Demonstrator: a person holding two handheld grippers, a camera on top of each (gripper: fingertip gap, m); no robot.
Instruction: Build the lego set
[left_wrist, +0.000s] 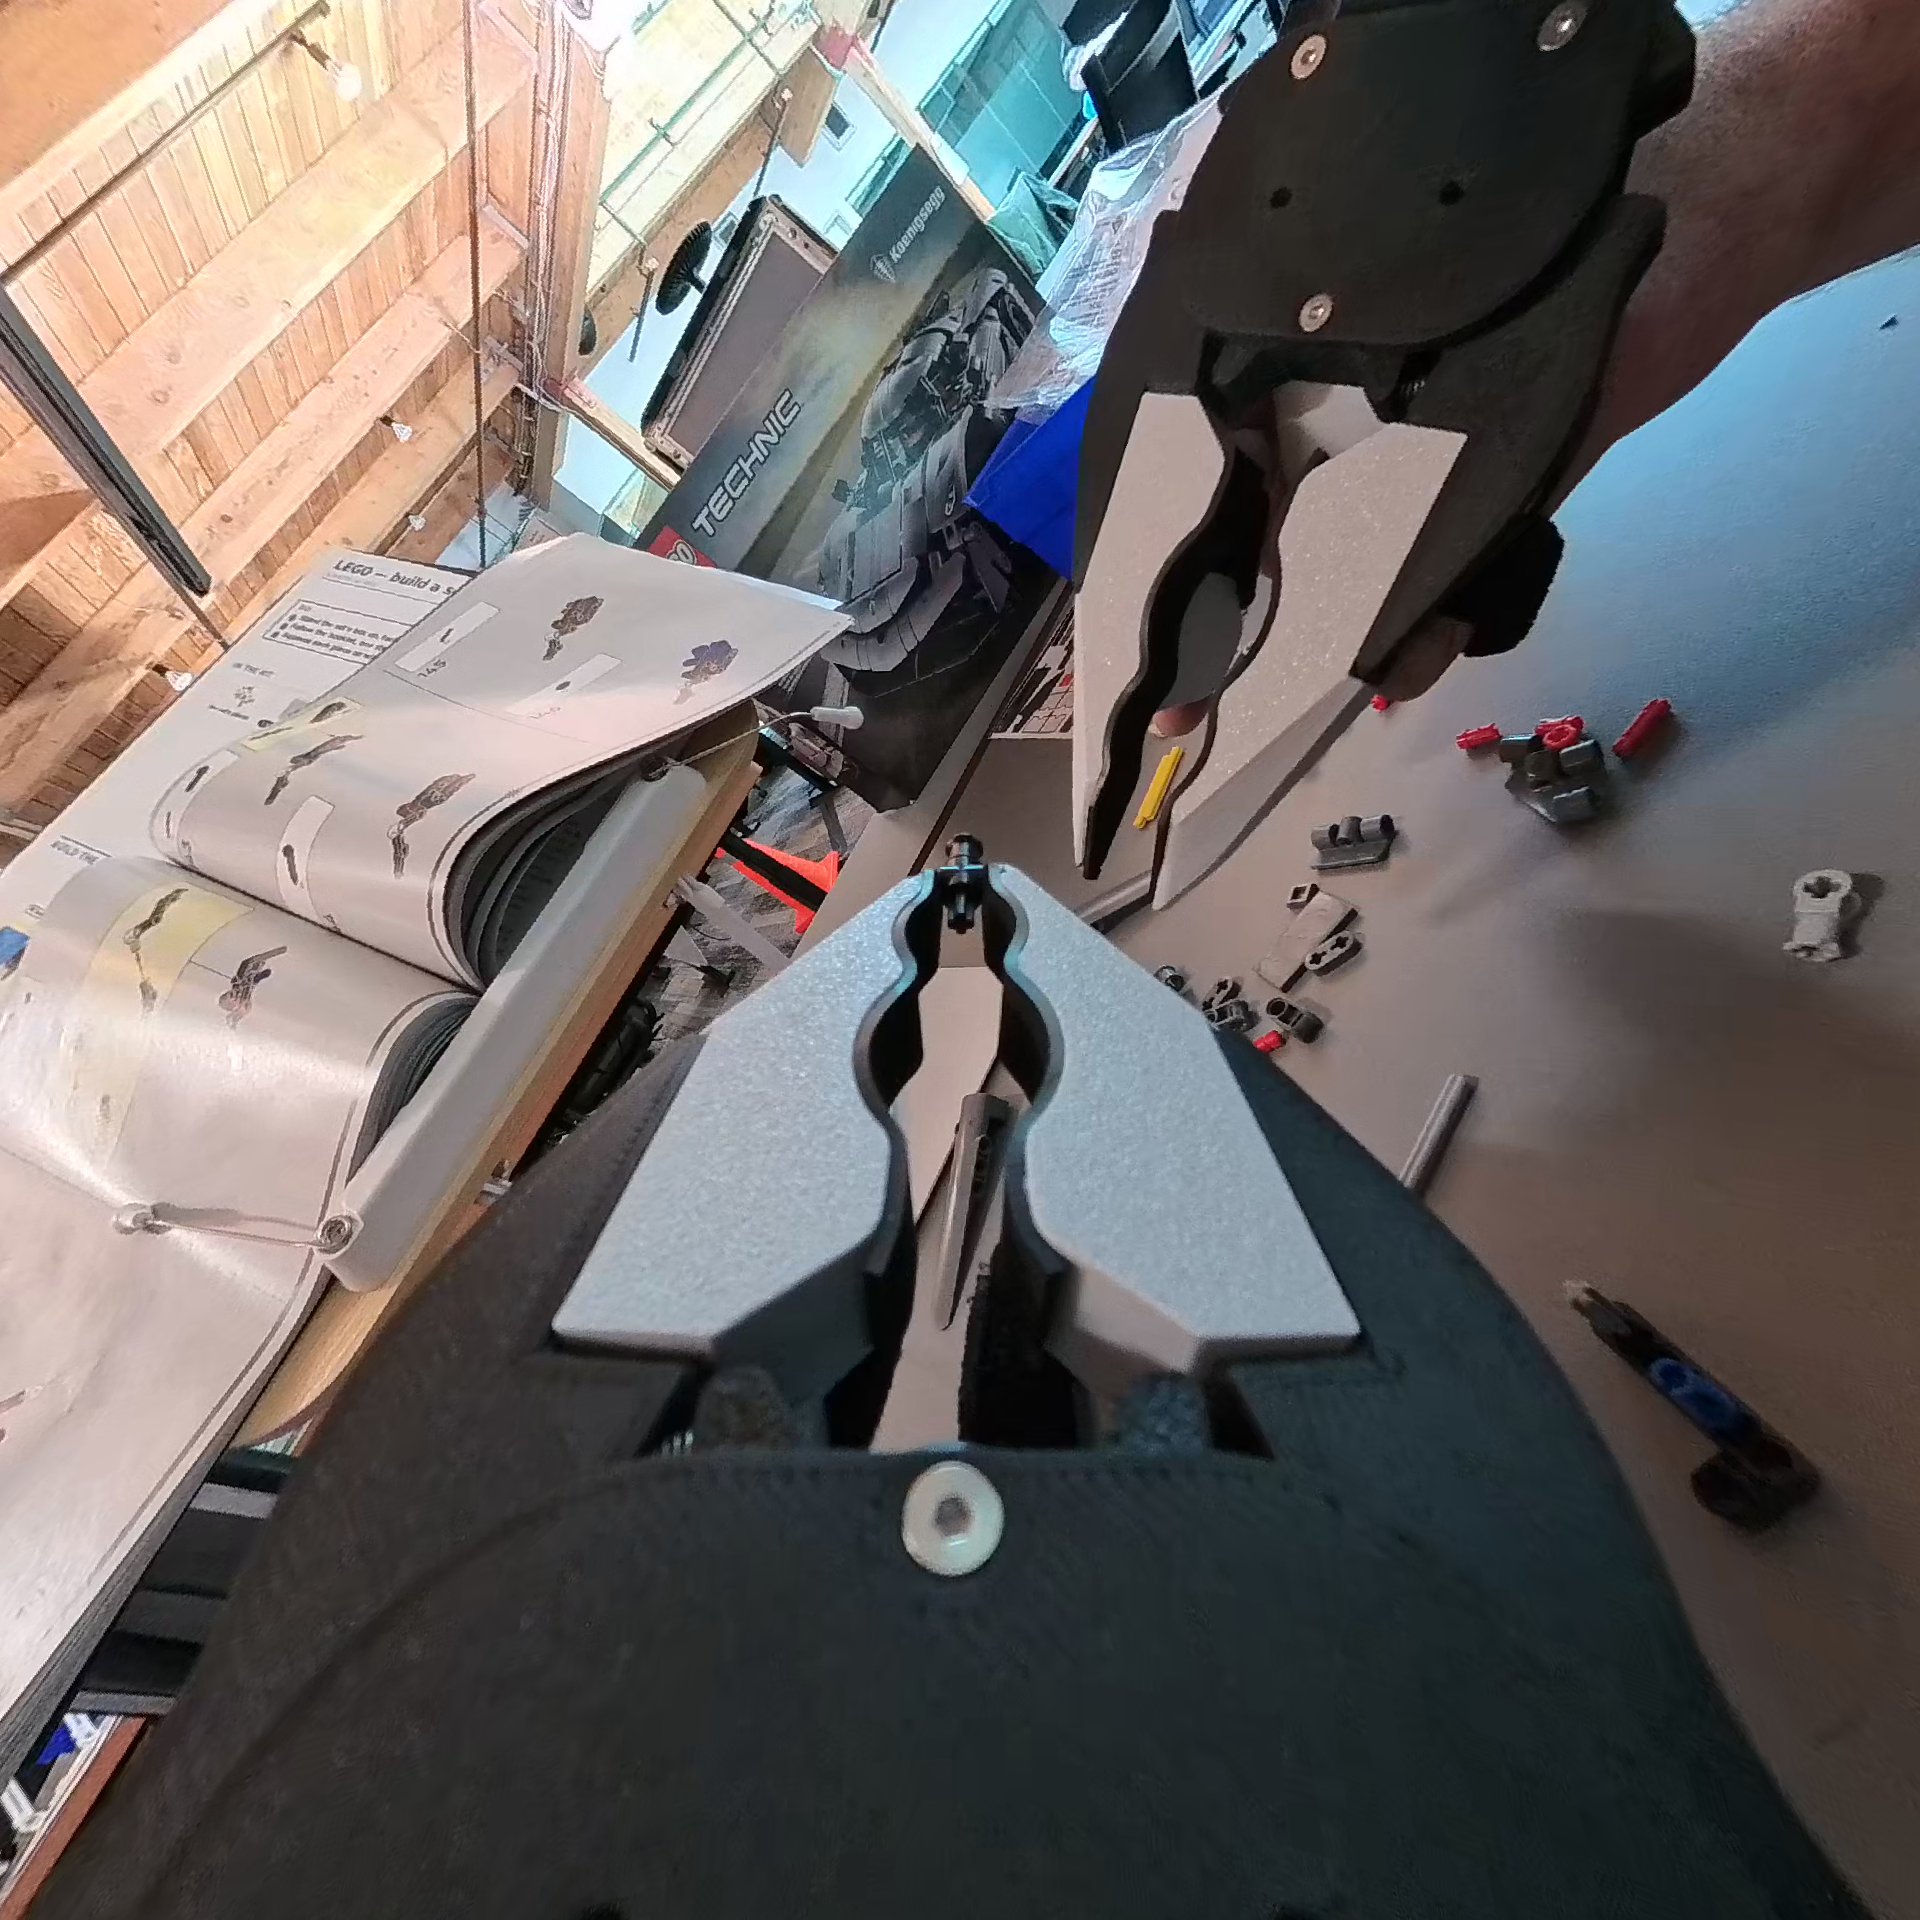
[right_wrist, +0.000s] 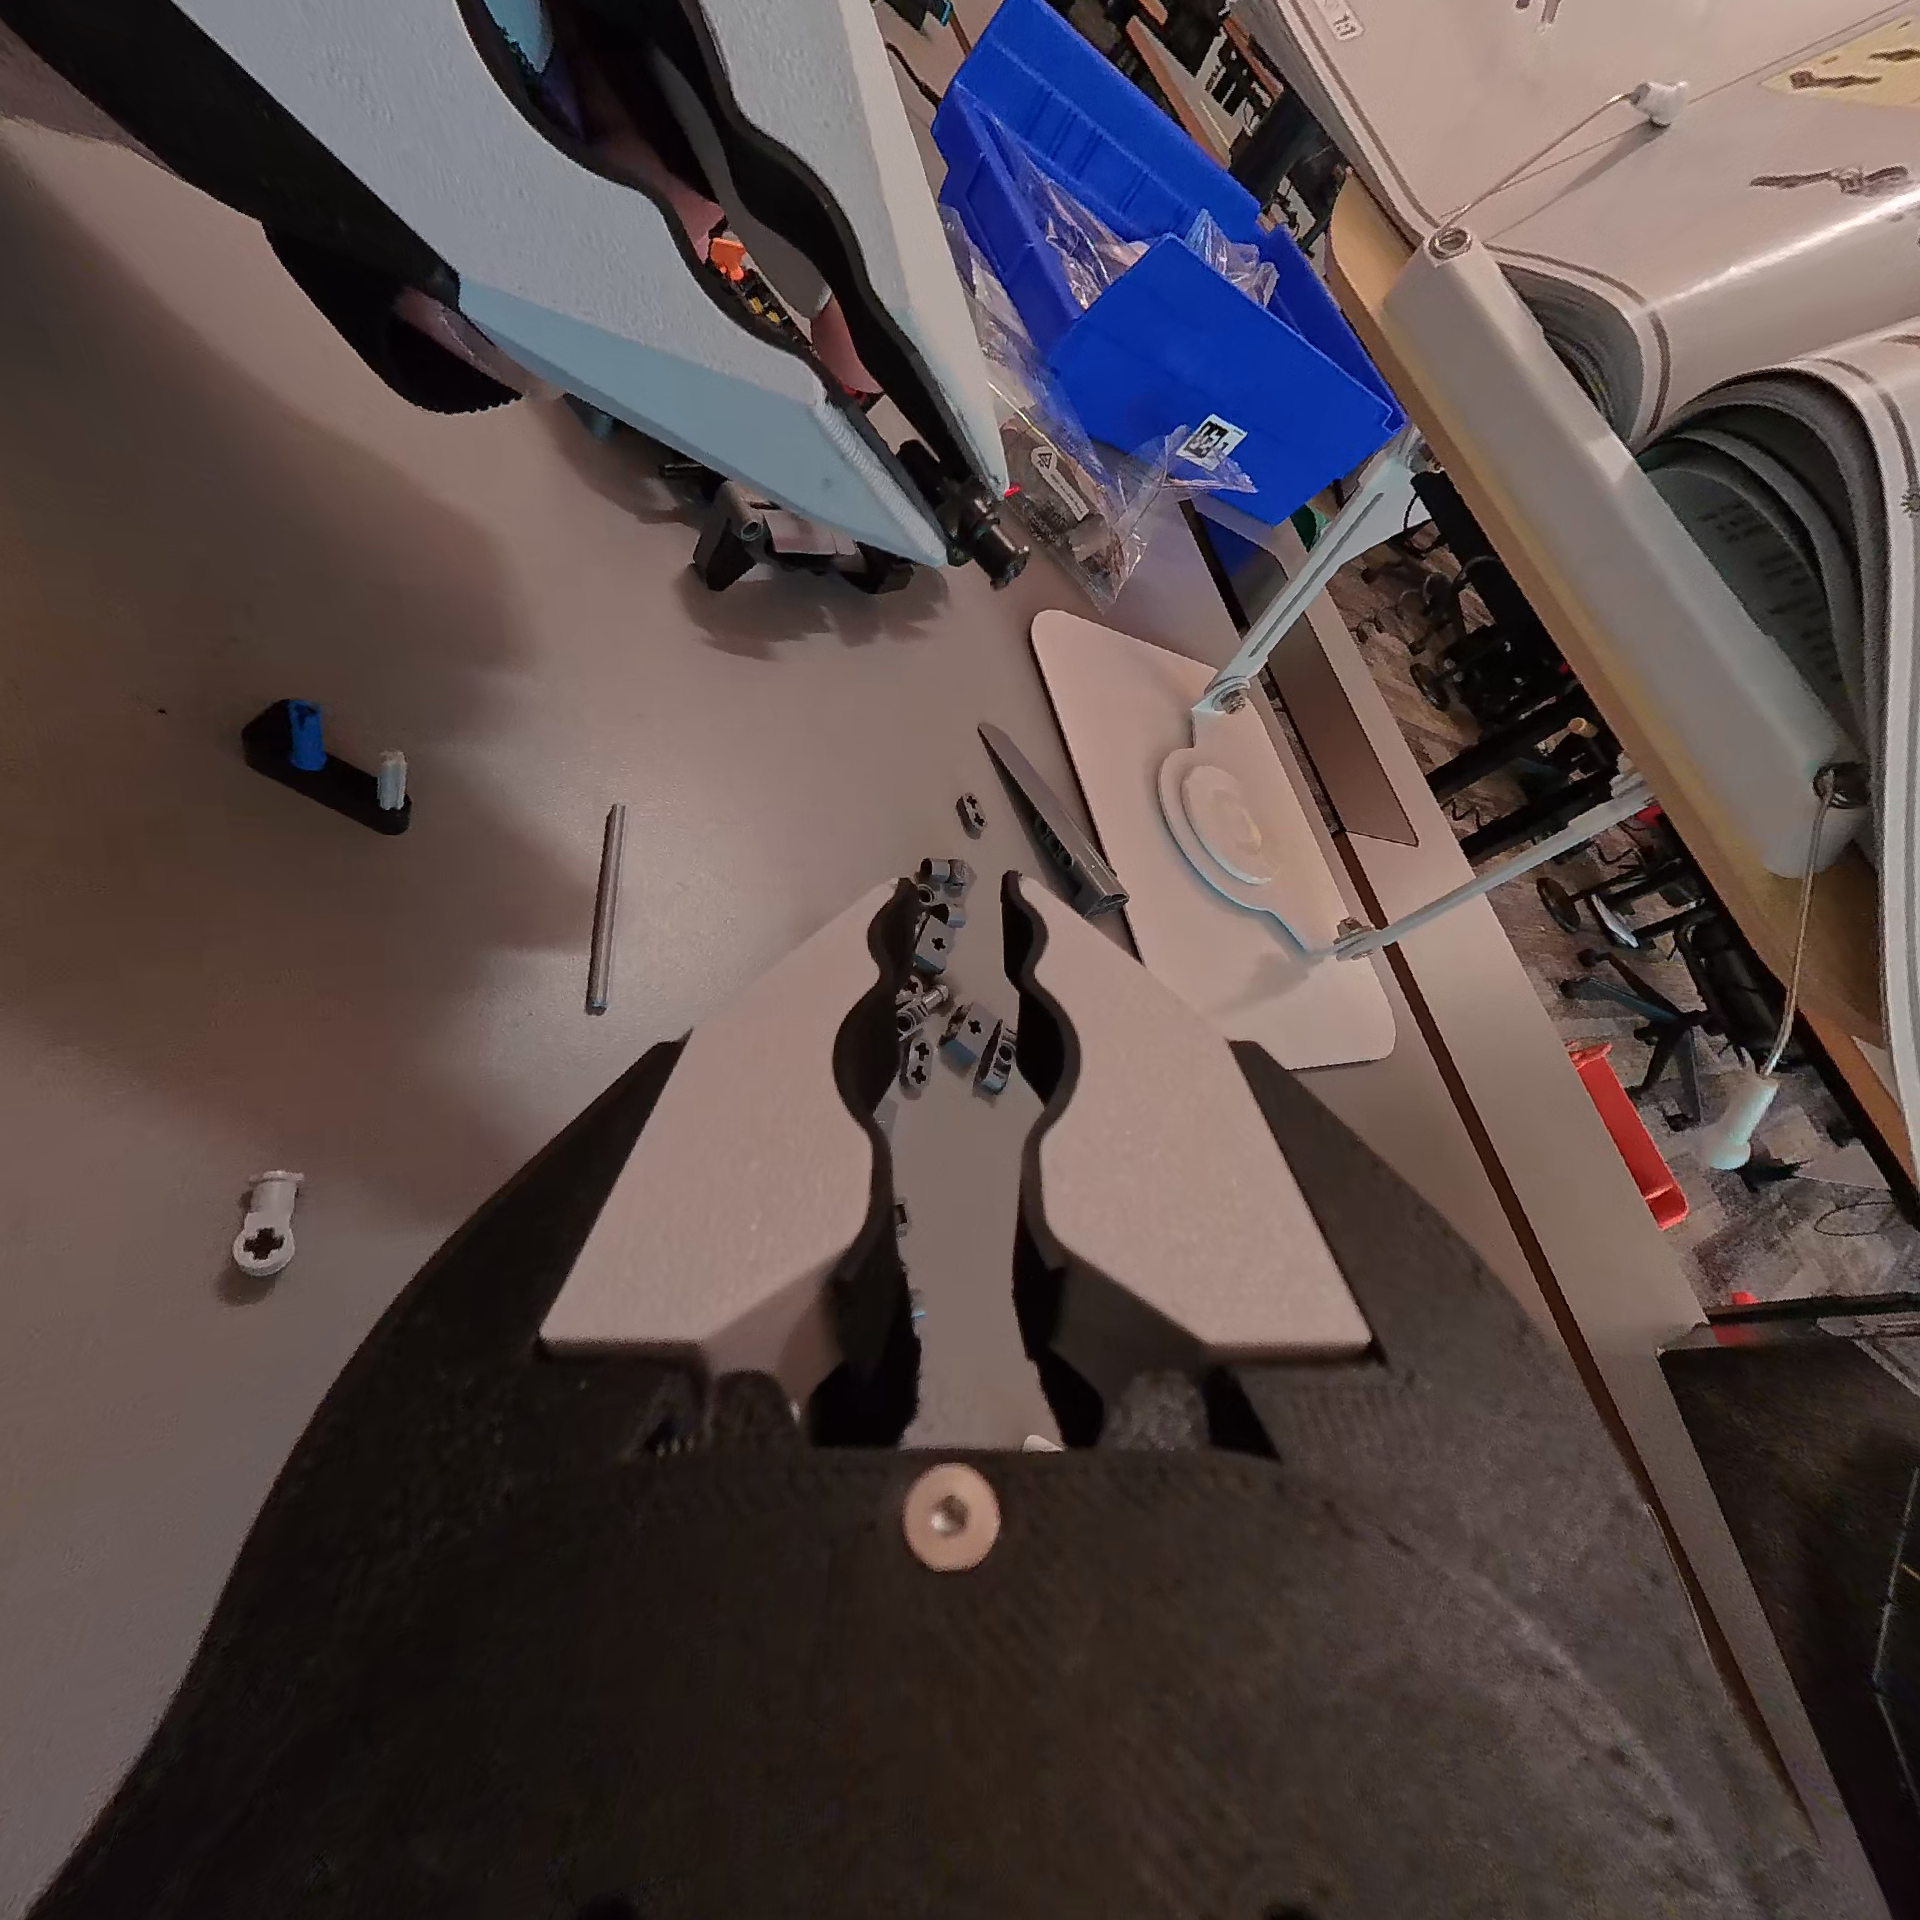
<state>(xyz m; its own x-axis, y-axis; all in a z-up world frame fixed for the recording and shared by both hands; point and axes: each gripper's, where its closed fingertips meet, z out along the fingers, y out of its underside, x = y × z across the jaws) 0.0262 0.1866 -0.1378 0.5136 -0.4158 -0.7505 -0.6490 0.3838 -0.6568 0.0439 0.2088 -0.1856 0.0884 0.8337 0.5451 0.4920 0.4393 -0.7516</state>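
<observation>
The left gripper (left_wrist: 964, 878) pinched a small black pin (left_wrist: 963, 883) at its fingertips; the right gripper (right_wrist: 954, 883), jaws apart and apparently bare, hovered over scattered grey connectors (right_wrist: 940, 997) near a grey axle (right_wrist: 606, 906), blue bins (right_wrist: 1195, 343) beyond.

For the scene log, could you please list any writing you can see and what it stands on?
I quote no wording, only where it stands.
Dark box: large pale lettering, legible.
Open instruction book: printed heading and step numbers, mostly small.
Sticker on blue bin: too small to read.
</observation>
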